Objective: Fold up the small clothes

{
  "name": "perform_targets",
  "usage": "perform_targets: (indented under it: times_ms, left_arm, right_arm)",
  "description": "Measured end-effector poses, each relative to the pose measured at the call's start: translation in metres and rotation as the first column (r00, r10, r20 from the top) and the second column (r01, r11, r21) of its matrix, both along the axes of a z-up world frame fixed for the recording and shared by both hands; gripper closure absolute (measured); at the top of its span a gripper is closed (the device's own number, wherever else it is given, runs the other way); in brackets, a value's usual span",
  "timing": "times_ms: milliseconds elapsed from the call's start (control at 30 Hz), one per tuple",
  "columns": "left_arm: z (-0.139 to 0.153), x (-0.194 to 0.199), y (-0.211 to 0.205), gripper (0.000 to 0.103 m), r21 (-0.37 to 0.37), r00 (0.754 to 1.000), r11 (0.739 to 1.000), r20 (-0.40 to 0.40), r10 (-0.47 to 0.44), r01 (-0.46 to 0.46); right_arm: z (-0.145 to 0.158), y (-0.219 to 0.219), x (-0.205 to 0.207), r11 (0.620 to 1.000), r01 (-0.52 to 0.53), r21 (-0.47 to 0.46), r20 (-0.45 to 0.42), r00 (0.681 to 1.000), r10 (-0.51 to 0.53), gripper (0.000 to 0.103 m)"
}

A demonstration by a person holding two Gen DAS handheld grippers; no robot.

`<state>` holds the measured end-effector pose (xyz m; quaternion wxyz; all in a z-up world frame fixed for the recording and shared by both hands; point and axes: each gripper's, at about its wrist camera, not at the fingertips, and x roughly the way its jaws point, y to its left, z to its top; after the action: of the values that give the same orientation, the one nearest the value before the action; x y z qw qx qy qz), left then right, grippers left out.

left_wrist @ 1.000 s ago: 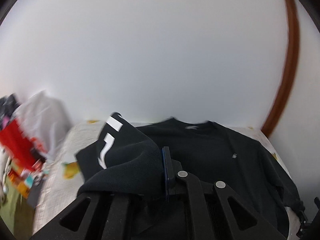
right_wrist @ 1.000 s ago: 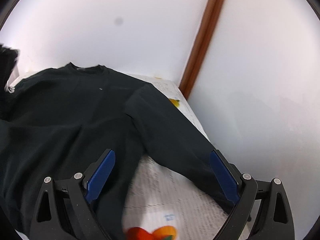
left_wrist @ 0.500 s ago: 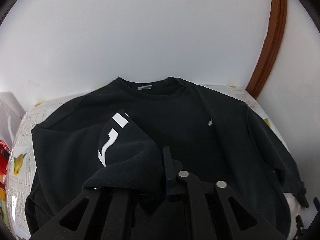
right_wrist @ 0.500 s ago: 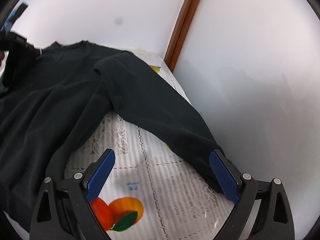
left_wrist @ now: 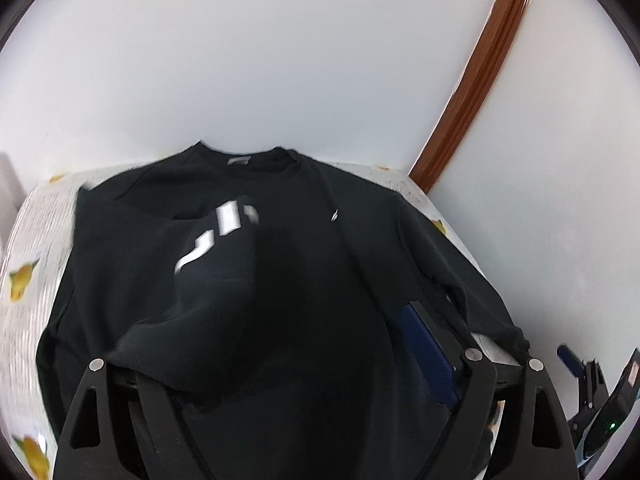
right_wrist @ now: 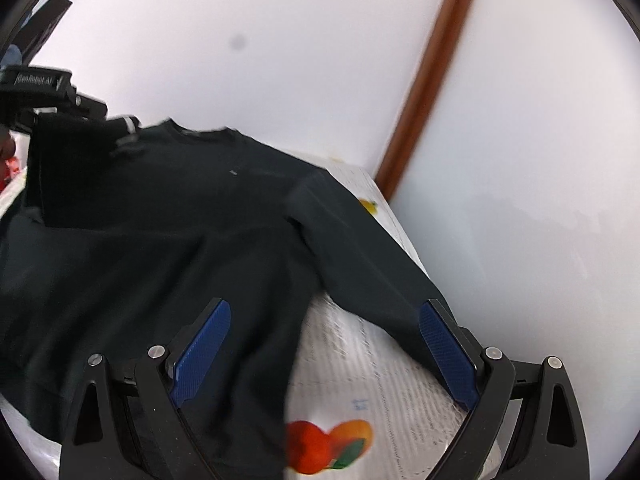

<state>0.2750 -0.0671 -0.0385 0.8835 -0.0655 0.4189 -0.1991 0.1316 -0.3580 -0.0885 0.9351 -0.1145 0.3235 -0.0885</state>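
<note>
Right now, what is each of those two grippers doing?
Left gripper: jaws opening; the black sleeve still lies draped between them.
Right gripper: open, holding nothing, over the black sweatshirt.

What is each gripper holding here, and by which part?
Nothing firmly. The left gripper is opening, the black sweatshirt's sleeve draped over one finger. The right gripper is open and empty.

One black sweatshirt (left_wrist: 360,264) lies spread on one table covered by one white cloth (right_wrist: 372,364) printed with fruit. One sleeve with white markings (left_wrist: 216,236) is folded over its front; one plain sleeve (right_wrist: 360,248) stretches sideways. Two grippers show: left gripper (left_wrist: 280,352) and right gripper (right_wrist: 324,356). One brown trim strip (left_wrist: 476,76) runs up the wall
</note>
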Motion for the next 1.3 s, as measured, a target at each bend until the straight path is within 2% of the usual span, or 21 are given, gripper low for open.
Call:
perform_targets:
  times_ms: [67, 200, 333, 433, 600, 700, 767, 800, 933, 1033, 1200, 1233, 1267, 1300]
  left_arm:
    - [-0.003, -0.008, 0.006, 0.012, 0.005, 1.0, 1.0, -0.012, -0.006, 0.006]
    - [-0.017, -0.02, 0.02, 0.012, 0.071, 0.999, 0.997, -0.038, 0.027, -0.024]
    - [-0.03, -0.04, 0.038, 0.011, 0.118, 0.998, 0.992, -0.052, 0.041, -0.035]
    - [-0.035, -0.055, 0.056, 0.011, 0.124, 0.998, 0.992, -0.052, 0.033, -0.026]
    - [-0.038, -0.071, 0.106, 0.011, 0.143, 0.993, 0.983, -0.02, 0.115, -0.111]
    - [-0.044, -0.072, 0.139, 0.011, 0.164, 0.979, 0.967, -0.021, 0.203, -0.197]
    - [-0.051, -0.074, 0.16, 0.011, 0.173, 0.967, 0.954, -0.025, 0.252, -0.244]
    - [-0.054, -0.074, 0.167, 0.011, 0.18, 0.963, 0.949, -0.023, 0.268, -0.26]
    - [-0.073, -0.079, 0.193, 0.011, 0.203, 0.948, 0.929, -0.02, 0.319, -0.308]
    - [-0.087, -0.083, 0.202, 0.011, 0.179, 0.946, 0.933, -0.036, 0.323, -0.312]
    - [-0.107, -0.083, 0.204, 0.011, 0.141, 0.953, 0.945, -0.028, 0.301, -0.294]
    - [-0.108, -0.084, 0.202, 0.011, 0.142, 0.955, 0.946, -0.024, 0.297, -0.291]
    - [-0.111, -0.083, 0.2, 0.011, 0.145, 0.956, 0.947, -0.017, 0.291, -0.286]
    - [-0.113, -0.082, 0.198, 0.011, 0.148, 0.957, 0.947, -0.013, 0.29, -0.285]
  right_arm:
    - [0.009, 0.015, -0.002, 1.0, -0.014, -0.016, 0.016, 1.0, 0.015, 0.009]
    - [0.019, 0.036, -0.008, 0.998, -0.051, -0.024, 0.033, 0.998, 0.052, 0.009]
    - [0.02, 0.054, -0.014, 0.996, -0.082, -0.026, 0.026, 0.996, 0.083, 0.009]
    - [0.018, 0.069, -0.016, 0.994, -0.111, -0.023, 0.02, 0.994, 0.111, 0.009]
    - [0.018, 0.098, -0.009, 0.984, -0.18, -0.017, 0.015, 0.983, 0.18, 0.009]
    - [0.016, 0.12, 0.006, 0.971, -0.238, 0.006, 0.009, 0.971, 0.238, 0.012]
    - [0.01, 0.138, 0.021, 0.961, -0.275, 0.028, -0.023, 0.961, 0.275, 0.019]
    - [0.006, 0.147, 0.031, 0.955, -0.293, 0.049, -0.041, 0.955, 0.295, 0.019]
    - [-0.012, 0.191, 0.064, 0.911, -0.392, 0.13, -0.106, 0.908, 0.406, 0.019]
    - [-0.028, 0.227, 0.09, 0.89, -0.437, 0.128, -0.15, 0.879, 0.453, 0.019]
    - [-0.058, 0.26, 0.137, 0.901, -0.406, 0.154, -0.245, 0.868, 0.433, 0.021]
    - [-0.064, 0.261, 0.145, 0.906, -0.388, 0.168, -0.263, 0.868, 0.421, 0.03]
    - [-0.071, 0.261, 0.153, 0.911, -0.368, 0.188, -0.283, 0.868, 0.409, 0.05]
    - [-0.077, 0.26, 0.16, 0.909, -0.356, 0.216, -0.304, 0.86, 0.409, 0.062]
